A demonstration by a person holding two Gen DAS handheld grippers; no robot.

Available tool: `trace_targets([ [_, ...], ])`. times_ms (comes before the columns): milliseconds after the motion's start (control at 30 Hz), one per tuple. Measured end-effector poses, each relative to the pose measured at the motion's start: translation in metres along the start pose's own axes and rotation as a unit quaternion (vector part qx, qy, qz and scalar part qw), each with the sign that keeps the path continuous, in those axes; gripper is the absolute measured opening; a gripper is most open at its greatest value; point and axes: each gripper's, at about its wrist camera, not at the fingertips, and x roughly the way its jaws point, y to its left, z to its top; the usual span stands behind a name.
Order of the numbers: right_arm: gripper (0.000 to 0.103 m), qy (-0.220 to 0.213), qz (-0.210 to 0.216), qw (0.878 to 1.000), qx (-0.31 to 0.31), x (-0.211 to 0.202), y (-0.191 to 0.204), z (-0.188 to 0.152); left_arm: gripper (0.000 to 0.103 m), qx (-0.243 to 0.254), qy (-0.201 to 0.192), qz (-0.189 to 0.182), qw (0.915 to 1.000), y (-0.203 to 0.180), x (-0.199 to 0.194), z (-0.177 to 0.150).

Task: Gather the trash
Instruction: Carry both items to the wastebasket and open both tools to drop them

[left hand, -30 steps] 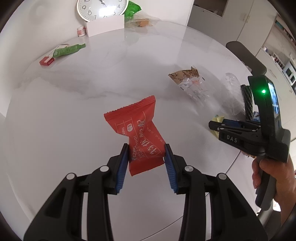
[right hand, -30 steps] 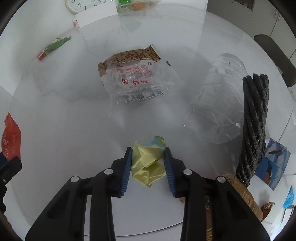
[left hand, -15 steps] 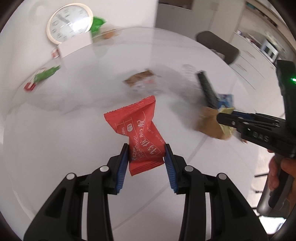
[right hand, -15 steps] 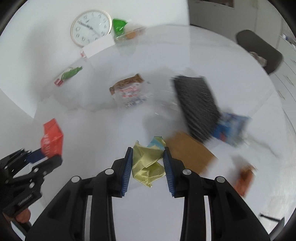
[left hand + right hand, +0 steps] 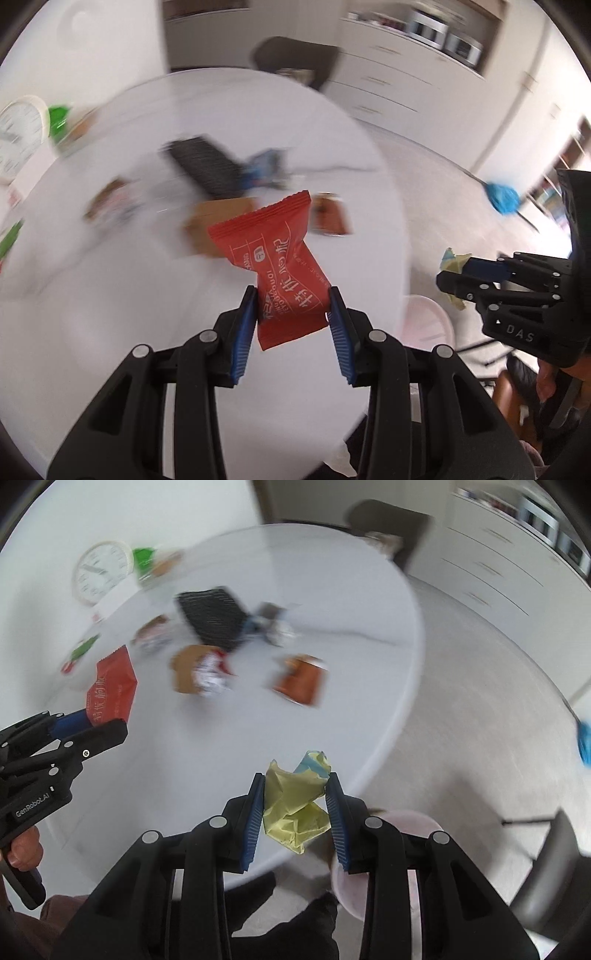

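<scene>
Risk first: both my claws carry trash past the round white desk [image 5: 332, 590] edge toward the pink bin [image 5: 417, 823] below. My left claw [image 5: 291, 321], partly closed, pinches only the lower end of the red snack wrapper [image 5: 280, 269], so a fast swing could slip it out onto the floor. My right claw [image 5: 295, 812], also partly closed, squeezes the crumpled yellow paper [image 5: 291, 805]; a loose wad may fall short of the bin.

Count: one desk, one bin, one wall clock [image 5: 99, 572], one black woven mat [image 5: 210, 616], two claws, two held pieces. Roughly five or six wrappers left on the desk, too blurred to be sure.
</scene>
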Motion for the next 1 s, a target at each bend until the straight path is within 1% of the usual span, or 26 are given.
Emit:
trace_targets([
  [100, 0.034, -0.005, -0.016, 0.999, 0.033, -0.013, -0.032, -0.020, 0.038, 0.035, 0.007, -0.025, 0.9991, -0.040, 0.008, 0.004],
  [200, 0.034, -0.010, -0.040, 0.997, 0.059, -0.025, -0.062, -0.038, 0.038, 0.075, 0.019, -0.041, 0.9962, -0.078, 0.018, 0.009],
  [300, 0.034, -0.010, -0.063, 0.994, 0.088, -0.034, -0.092, -0.058, 0.038, 0.117, 0.036, -0.071, 0.9900, -0.116, 0.029, 0.011],
  [333, 0.034, -0.007, -0.069, 0.993, 0.099, -0.036, -0.104, -0.065, 0.038, 0.134, 0.048, -0.085, 0.9862, -0.132, 0.036, 0.011],
  [400, 0.034, -0.002, -0.080, 0.990, 0.118, -0.038, -0.125, -0.078, 0.038, 0.153, 0.066, -0.107, 0.9802, -0.153, 0.045, 0.009],
  [467, 0.034, 0.002, -0.087, 0.987, 0.135, -0.040, -0.143, -0.090, 0.038, 0.184, 0.082, -0.116, 0.9725, -0.177, 0.054, 0.006],
  [533, 0.034, 0.006, -0.091, 0.985, 0.145, -0.040, -0.155, -0.099, 0.039, 0.199, 0.089, -0.127, 0.9675, -0.193, 0.059, 0.004],
  [600, 0.034, 0.008, -0.091, 0.984, 0.154, -0.040, -0.166, -0.107, 0.044, 0.204, 0.107, -0.150, 0.9616, -0.205, 0.062, 0.002],
  [633, 0.034, 0.009, -0.091, 0.983, 0.158, -0.040, -0.169, -0.109, 0.055, 0.202, 0.120, -0.163, 0.9581, -0.212, 0.064, 0.000],
  [667, 0.034, 0.009, -0.089, 0.983, 0.162, -0.039, -0.173, -0.112, 0.066, 0.203, 0.123, -0.165, 0.9574, -0.216, 0.065, -0.001],
  [733, 0.035, 0.009, -0.088, 0.982, 0.167, -0.038, -0.178, -0.115, 0.075, 0.217, 0.115, -0.161, 0.9559, -0.225, 0.061, -0.004],
  [800, 0.035, 0.010, -0.087, 0.982, 0.168, -0.036, -0.178, -0.116, 0.079, 0.232, 0.107, -0.159, 0.9535, -0.232, 0.057, -0.006],
  [867, 0.035, 0.011, -0.085, 0.982, 0.170, -0.035, -0.181, -0.117, 0.086, 0.233, 0.101, -0.153, 0.9551, -0.233, 0.055, -0.004],
  [900, 0.035, 0.012, -0.083, 0.982, 0.171, -0.034, -0.182, -0.118, 0.088, 0.231, 0.097, -0.149, 0.9566, -0.231, 0.054, -0.002],
  [967, 0.035, 0.016, -0.080, 0.982, 0.169, -0.031, -0.181, -0.120, 0.093, 0.222, 0.087, -0.132, 0.9622, -0.225, 0.048, 0.002],
  [1000, 0.035, 0.017, -0.078, 0.983, 0.168, -0.030, -0.181, -0.121, 0.094, 0.219, 0.084, -0.127, 0.9637, -0.223, 0.045, 0.001],
])
